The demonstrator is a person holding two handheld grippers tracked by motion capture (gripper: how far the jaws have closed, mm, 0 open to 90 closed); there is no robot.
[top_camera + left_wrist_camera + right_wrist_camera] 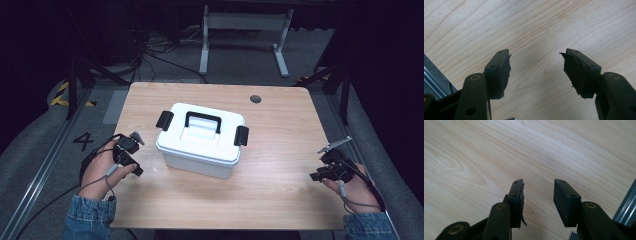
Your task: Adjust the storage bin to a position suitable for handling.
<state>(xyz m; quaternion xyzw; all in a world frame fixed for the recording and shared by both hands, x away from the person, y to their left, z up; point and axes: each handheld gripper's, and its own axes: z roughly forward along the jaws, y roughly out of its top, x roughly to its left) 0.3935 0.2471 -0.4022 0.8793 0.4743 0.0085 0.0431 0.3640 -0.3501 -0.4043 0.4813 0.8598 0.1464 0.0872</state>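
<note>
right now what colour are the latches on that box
Black, like the handle, against the white box. The latches show best in the high view.

Your sleeves are blue denim with cuffs at the wrists, one on each side of the white box [201,140]. The left tool [131,156] in your hand is black, with a small grey plate on top and a dark cable looping back past your cuff. The right tool [320,172] is black too, topped by a grey three-cornered plate, its cable trailing over your wrist. Up close, each jaw is matt black with brass-coloured pivot screws, small screw holes, and worn, frayed rubber pads [503,72].
</note>
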